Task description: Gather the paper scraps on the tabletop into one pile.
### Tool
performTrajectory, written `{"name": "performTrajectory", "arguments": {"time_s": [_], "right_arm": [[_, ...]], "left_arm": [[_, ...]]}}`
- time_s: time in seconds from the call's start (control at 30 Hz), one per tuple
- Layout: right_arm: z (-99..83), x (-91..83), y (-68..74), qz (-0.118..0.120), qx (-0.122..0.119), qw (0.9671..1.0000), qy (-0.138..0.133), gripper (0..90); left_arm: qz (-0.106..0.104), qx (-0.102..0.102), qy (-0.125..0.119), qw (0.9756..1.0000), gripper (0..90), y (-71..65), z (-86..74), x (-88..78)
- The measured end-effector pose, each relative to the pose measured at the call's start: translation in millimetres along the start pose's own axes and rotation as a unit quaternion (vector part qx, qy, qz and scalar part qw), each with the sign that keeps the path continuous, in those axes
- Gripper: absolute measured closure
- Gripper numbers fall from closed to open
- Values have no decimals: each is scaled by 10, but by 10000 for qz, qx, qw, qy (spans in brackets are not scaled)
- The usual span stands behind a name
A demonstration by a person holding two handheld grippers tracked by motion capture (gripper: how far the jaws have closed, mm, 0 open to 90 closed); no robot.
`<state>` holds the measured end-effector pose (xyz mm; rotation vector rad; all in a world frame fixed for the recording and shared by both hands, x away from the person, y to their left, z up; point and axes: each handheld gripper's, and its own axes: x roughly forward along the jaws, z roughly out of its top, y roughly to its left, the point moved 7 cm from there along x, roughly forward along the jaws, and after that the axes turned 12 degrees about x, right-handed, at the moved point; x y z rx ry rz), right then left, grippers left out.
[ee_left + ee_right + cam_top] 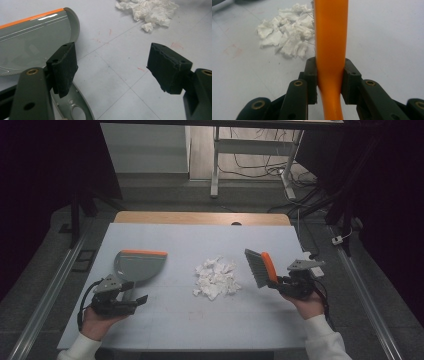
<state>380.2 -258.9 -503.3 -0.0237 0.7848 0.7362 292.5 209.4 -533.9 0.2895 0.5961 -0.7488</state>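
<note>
Nearest the person, the left gripper (141,299) rests low on the white table (165,330) with its jaws spread and nothing between them; in the left gripper view the grey handle of the dustpan (75,110) lies just under the left-hand jaw, not gripped. The right gripper (280,281) has its jaws clenched on the orange handle of the brush (262,266), which the right gripper view shows pinched squarely between both pads (310,77). The brush looks light and stiff in the handle, with soft grey bristles that will bend on contact; the smooth plastic handle could twist in the grip if pushed hard, so the hold low on the handle seems sensible. Between the two tools, near mid-table, lies the pile of torn white paper (216,278), loose, very light and likely to scatter or cling instead of sliding neatly. The dustpan (137,265) sits flat to the left of the pile, well apart from it, its orange lip toward the far side; it seems light and rigid, best taken by the handle at its near end. Bare table lies open around the pile on every side, with room to sweep leftward, though the near and right edges are where scraps could fall. Beyond the table's far edge there is floor, a desk frame and cables.
</note>
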Motion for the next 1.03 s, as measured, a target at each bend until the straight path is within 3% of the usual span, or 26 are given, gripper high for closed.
{"name": "performTrajectory", "arguments": {"time_s": [0.37, 1.03], "right_arm": [[-213, -124, -92, -132, 47, 9999, -70, 700], [-247, -108, -93, -175, -67, 9998, -57, 700]], "left_arm": [[-18, 40, -4, 10000, 249, -13, 16, 21], [-31, 54, -28, 10000, 249, -19, 26, 19]]}}
